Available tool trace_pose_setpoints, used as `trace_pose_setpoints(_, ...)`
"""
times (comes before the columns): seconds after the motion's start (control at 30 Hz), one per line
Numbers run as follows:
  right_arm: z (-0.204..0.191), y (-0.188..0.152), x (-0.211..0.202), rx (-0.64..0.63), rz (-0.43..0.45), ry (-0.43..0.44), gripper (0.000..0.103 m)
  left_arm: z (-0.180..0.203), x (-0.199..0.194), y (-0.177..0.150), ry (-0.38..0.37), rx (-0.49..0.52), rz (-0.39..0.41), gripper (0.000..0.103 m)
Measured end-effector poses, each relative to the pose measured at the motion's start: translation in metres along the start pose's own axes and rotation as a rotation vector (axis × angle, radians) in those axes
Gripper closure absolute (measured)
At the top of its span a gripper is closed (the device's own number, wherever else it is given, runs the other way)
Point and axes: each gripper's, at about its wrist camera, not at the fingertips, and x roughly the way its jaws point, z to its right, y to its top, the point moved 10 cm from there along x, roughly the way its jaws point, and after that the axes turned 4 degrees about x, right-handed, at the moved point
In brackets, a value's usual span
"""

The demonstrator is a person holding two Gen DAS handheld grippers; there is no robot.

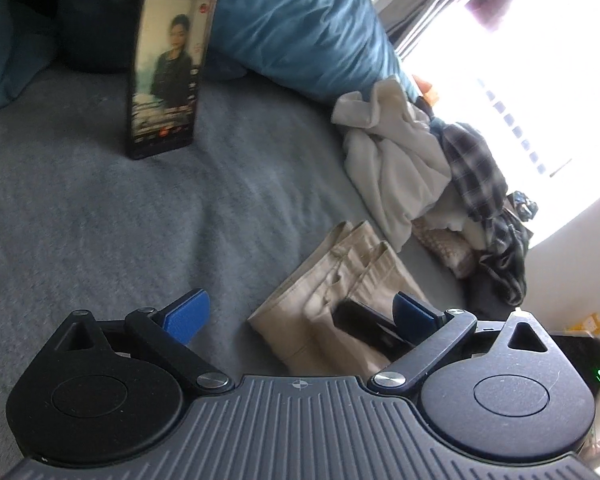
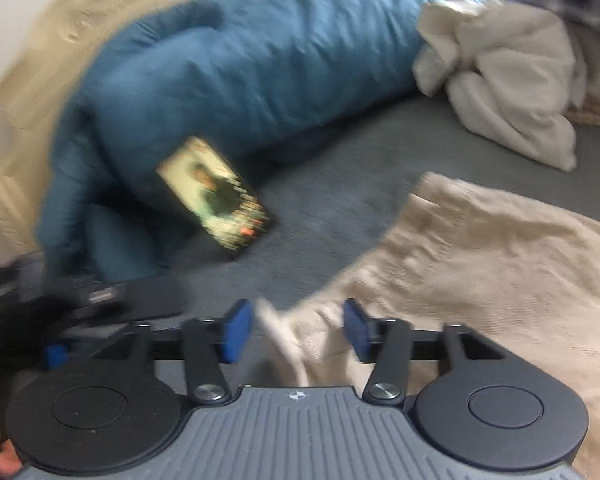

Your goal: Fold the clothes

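Beige trousers [image 1: 340, 292] lie folded on the grey bed cover [image 1: 100, 220]. My left gripper [image 1: 300, 316] is open, its blue pads wide apart, with the trousers' near edge between and just ahead of them. In the blurred right wrist view the same trousers [image 2: 480, 264] spread to the right. My right gripper [image 2: 296, 332] is open, with a fold of the beige cloth lying between its blue pads [image 2: 236, 330]. A black part of the other gripper [image 1: 364, 328] rests on the trousers.
A phone [image 1: 168, 68] with a lit screen leans on a blue duvet [image 1: 292, 20]; it also shows in the right wrist view [image 2: 216, 196]. A heap of white cloth [image 1: 396, 152] and a plaid shirt [image 1: 480, 172] lies at the right by a bright window [image 1: 540, 80].
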Motion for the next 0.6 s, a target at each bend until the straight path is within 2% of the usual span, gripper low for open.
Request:
trace_pose_setpoints(0.13, 0.002, -0.003, -0.035, 0.044, -0.015, 0.105, 0.039, 0.009, 0.010, 0.002, -0.041, 0.025, -0.020, 0.009)
trace_pose_setpoints(0.2, 0.011, -0.006, -0.056, 0.046, -0.055, 0.105, 0.039, 0.015, 0.015, -0.002, -0.048, 0.064, -0.048, 0.015)
trace_pose_setpoints(0.23, 0.015, -0.007, -0.067, 0.028, -0.076, 0.086, 0.039, 0.018, 0.018, -0.003, -0.046, 0.095, -0.061, 0.021)
trace_pose_setpoints(0.37, 0.019, -0.011, -0.109, -0.208, -0.102, -0.088, 0.040, 0.025, 0.026, -0.011, -0.037, 0.174, -0.097, 0.028)
trace_pose_setpoints(0.43, 0.013, -0.016, -0.120, -0.325, -0.094, -0.150, 0.042, 0.025, 0.031, -0.015, -0.026, 0.181, -0.117, 0.040)
trace_pose_setpoints(0.53, 0.000, -0.031, -0.119, -0.464, -0.081, -0.186, 0.044, 0.026, 0.036, -0.021, -0.012, 0.199, -0.138, 0.052)
trace_pose_setpoints(0.6, -0.009, -0.044, -0.111, -0.523, -0.090, -0.188, 0.048, 0.028, 0.037, -0.024, -0.007, 0.215, -0.144, 0.056)
